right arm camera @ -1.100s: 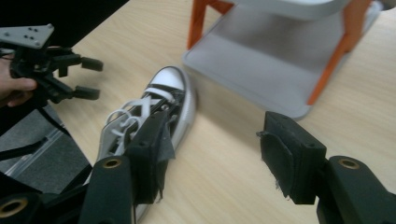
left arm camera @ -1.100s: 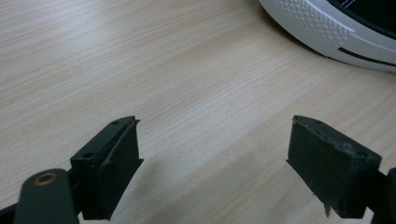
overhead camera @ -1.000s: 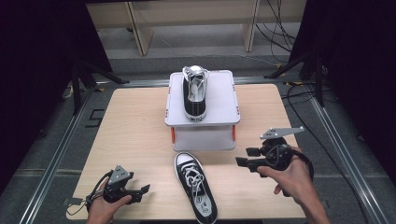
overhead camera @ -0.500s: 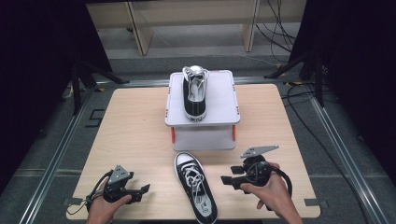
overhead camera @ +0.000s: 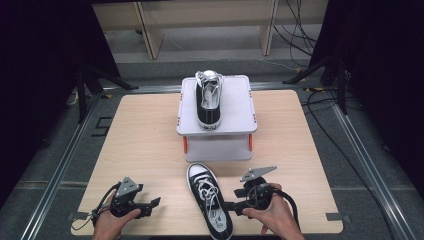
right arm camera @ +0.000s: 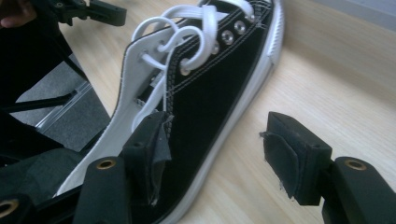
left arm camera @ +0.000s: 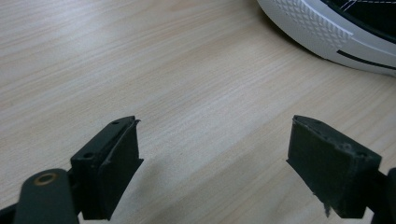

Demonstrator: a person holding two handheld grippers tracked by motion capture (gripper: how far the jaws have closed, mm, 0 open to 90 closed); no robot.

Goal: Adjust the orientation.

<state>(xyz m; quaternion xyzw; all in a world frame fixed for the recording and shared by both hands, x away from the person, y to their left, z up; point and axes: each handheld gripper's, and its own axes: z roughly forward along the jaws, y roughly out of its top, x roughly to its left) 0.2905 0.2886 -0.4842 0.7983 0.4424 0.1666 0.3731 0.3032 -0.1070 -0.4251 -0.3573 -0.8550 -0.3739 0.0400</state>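
One black high-top sneaker with white laces (overhead camera: pixel 209 200) lies on the wooden table (overhead camera: pixel 145 135), toe toward the far side. A matching sneaker (overhead camera: pixel 208 97) stands on a white box (overhead camera: pixel 237 117) at mid-table. My right gripper (overhead camera: pixel 231 206) is open at the near sneaker's right side; in the right gripper view (right arm camera: pixel 215 140) its jaws straddle the sneaker's (right arm camera: pixel 210 93) side wall near the collar without closing. My left gripper (overhead camera: pixel 151 206) rests open to the sneaker's left, over bare wood (left arm camera: pixel 215 140), and the sneaker's toe (left arm camera: pixel 327 28) lies beyond it.
The white box has orange feet (overhead camera: pixel 185 145) and stands just behind the near sneaker. Bare tabletop lies left and right of the box. A metal frame (overhead camera: pixel 65 165) borders the table. Cables (overhead camera: pixel 320 105) trail over the floor at the right.
My right gripper has moved left and toward the table's front edge, from the open table to the near sneaker's side. The left gripper and both sneakers have stayed put.
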